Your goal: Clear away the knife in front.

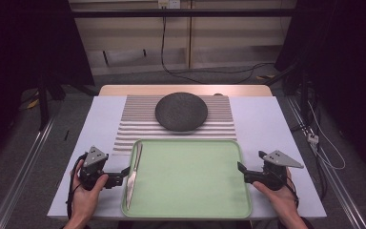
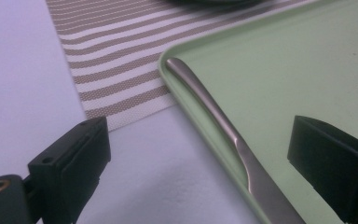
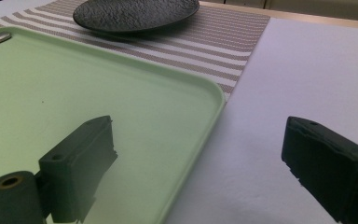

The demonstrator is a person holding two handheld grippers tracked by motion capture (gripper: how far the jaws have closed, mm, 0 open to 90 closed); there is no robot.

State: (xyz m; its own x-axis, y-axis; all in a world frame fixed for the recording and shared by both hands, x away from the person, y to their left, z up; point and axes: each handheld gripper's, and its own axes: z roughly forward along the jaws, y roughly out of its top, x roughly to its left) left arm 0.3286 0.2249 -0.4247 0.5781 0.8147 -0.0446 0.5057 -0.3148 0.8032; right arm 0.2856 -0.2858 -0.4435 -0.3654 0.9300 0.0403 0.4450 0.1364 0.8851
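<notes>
1. The knife (image 1: 133, 175) is lying along the left inner edge of the green tray (image 1: 195, 191), its handle toward the tray's far left corner and its blade toward the near edge; in the left gripper view the knife (image 2: 223, 135) is resting against the tray (image 2: 279, 60) wall.
2. The left gripper (image 1: 122, 174) is sitting just outside the tray's left rim with its jaws spread wide, nothing between the pads; the rim and the knife are lying in the gap ahead of them.
3. The right gripper (image 1: 242, 168) is waiting at the tray's right rim, its jaws spread as well and pinching nothing; one jaw is hanging over the tray (image 3: 98, 102), the other over the white table (image 3: 317, 60).
4. Judging by this, the step in hand is the approach to pick up the knife. The next move is likely calling for the left jaws to straddle the thin handle over the rim and close squarely; the low, flat steel against the wall could slip.
5. Beyond the tray's far edge the dark plate (image 1: 181, 111) is resting on the striped mat (image 1: 124, 129).
6. The knife's blade tip is running out of the left gripper view, and the high view is too small to tell whether the left jaw tip is touching the rim.
</notes>
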